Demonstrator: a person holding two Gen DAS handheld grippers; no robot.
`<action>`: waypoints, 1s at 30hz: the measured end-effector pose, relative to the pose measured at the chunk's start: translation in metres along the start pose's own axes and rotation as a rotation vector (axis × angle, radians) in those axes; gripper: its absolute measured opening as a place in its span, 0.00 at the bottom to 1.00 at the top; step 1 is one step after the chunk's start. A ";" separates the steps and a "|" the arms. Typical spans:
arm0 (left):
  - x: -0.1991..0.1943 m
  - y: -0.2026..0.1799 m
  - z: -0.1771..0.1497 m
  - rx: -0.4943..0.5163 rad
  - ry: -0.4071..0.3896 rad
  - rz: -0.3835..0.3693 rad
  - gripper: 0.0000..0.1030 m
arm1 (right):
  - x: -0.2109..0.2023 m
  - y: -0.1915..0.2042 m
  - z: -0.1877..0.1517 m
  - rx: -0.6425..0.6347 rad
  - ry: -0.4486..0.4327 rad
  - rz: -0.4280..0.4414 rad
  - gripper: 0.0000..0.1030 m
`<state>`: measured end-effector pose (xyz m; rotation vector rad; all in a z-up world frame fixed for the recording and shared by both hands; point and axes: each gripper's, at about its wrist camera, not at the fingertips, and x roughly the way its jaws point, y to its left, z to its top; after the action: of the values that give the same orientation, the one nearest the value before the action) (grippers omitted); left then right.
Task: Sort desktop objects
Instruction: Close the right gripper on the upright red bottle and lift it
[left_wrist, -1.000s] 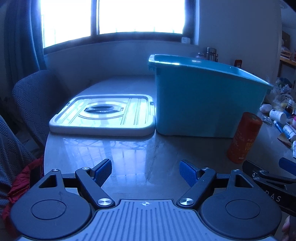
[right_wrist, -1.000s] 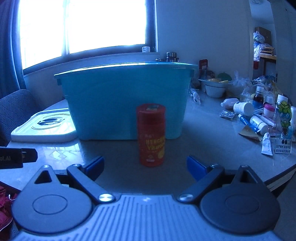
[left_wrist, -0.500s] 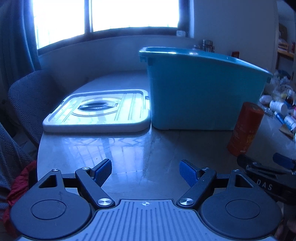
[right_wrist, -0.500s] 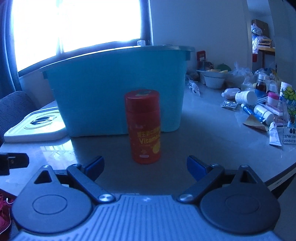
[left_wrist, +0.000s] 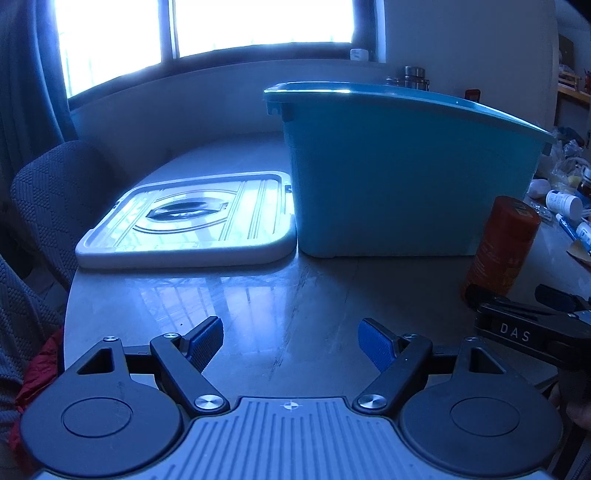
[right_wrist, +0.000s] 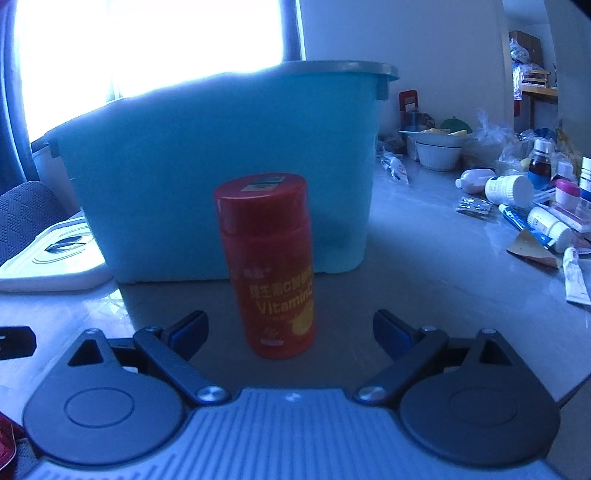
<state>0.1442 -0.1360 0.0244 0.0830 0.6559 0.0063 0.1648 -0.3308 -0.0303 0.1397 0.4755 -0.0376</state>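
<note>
Since the earlier frame, your right gripper (right_wrist: 290, 332) has closed in on the bottle (right_wrist: 269, 266), which now fills more of its view. Its jaws stand wide and released, one on each side of the bottle's base, not touching it. The left gripper (left_wrist: 290, 343) is also released, over bare table (left_wrist: 258, 295). The bottle stands upright just in front of the bin (right_wrist: 221, 166), with the lid (left_wrist: 192, 218) flat beside the bin. Risk: an off-centre advance lets one finger knock the tall bottle over. The bin's inside is hidden, and clutter (right_wrist: 524, 206) at right is hard to identify.
</note>
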 end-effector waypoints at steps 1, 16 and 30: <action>0.002 0.000 0.001 -0.003 0.002 0.004 0.80 | 0.002 0.000 0.000 -0.004 0.001 0.001 0.93; 0.009 0.003 0.004 -0.036 0.011 0.023 0.80 | 0.021 0.008 0.007 -0.052 -0.011 0.001 0.93; 0.010 0.005 0.006 -0.033 0.022 0.035 0.80 | 0.034 0.012 0.007 -0.056 -0.012 0.000 0.87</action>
<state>0.1554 -0.1316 0.0236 0.0622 0.6759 0.0514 0.1987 -0.3205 -0.0378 0.0844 0.4637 -0.0246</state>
